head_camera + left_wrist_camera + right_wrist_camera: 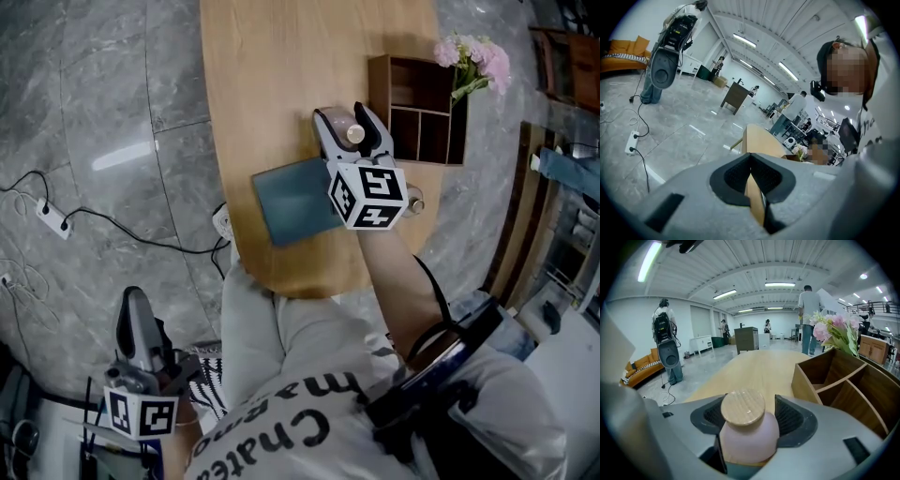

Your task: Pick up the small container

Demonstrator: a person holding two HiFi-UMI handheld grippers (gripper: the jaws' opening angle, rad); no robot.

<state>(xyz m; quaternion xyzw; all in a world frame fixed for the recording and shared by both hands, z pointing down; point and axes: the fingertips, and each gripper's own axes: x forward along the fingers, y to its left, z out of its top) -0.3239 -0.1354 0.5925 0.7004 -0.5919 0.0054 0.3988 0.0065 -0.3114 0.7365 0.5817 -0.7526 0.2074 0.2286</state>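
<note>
Over the near end of the table [281,75], the right gripper [354,122] is clamping the small container [749,432], a pink pot with a wooden lid, by its rounded body. Whether it is clear of the surface I cannot tell. On so curved a wall, I judge, it is risking a slip or a tip if the squeeze eases. The wooden organiser [379,94] is standing just beside it, and the blue pad [295,202] is lying near, so open room is lying upward. The left gripper [136,305] is hanging off the table, jaws together, empty.
</note>
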